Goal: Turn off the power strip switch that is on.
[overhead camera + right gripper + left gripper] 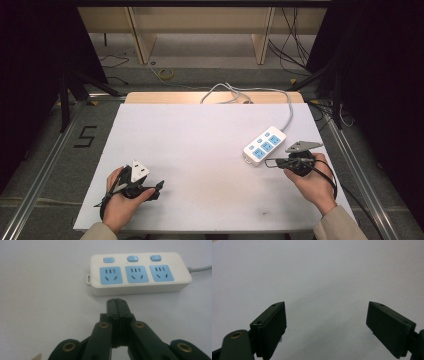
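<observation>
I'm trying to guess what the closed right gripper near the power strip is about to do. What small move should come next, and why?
Probably ease the right gripper forward toward the power strip. Its jaws are shut and stop just short of the strip's near side, apart from it, so closed tips could press one of the blue switches. The left gripper is open over bare table.

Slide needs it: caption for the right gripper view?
Closed right tongs just short of a white power strip with three blue sockets.

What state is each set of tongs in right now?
Left tongs: open, nothing between the jaws.
Right tongs: closed, empty, just short of the white three-socket power strip with blue faces.
</observation>
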A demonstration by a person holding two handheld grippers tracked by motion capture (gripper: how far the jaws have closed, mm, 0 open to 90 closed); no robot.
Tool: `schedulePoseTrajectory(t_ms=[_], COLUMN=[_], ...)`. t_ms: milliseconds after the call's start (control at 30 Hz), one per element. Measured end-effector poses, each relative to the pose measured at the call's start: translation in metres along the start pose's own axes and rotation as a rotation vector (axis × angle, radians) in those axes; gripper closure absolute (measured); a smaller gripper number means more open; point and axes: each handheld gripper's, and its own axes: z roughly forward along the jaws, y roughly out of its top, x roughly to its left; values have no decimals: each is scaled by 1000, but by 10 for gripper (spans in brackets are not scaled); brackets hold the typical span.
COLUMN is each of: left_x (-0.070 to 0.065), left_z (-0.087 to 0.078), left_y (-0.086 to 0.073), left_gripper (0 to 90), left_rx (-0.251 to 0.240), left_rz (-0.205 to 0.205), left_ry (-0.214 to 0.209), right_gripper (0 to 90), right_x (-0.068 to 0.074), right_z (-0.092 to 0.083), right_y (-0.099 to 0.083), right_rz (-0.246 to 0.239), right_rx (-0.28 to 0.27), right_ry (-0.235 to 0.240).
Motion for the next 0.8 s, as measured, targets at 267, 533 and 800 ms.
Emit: schedulePoseTrajectory(t_ms=[267, 533, 800], left_x=[0, -1, -1], left_z=[0, 0, 0], left_y=[0, 0, 1], left_gripper=[160, 160, 161], left_rx=[2, 0, -2], left_rz=[5, 5, 7], left_ry=[1, 2, 3], right_gripper=[900, 900, 900], right_x=[1, 1, -1], right_z=[4, 7, 10], right_y=[7, 13, 18], right_rz=[-11, -19, -19], right_rx=[7, 16, 21], right_ry=[3, 5, 4])
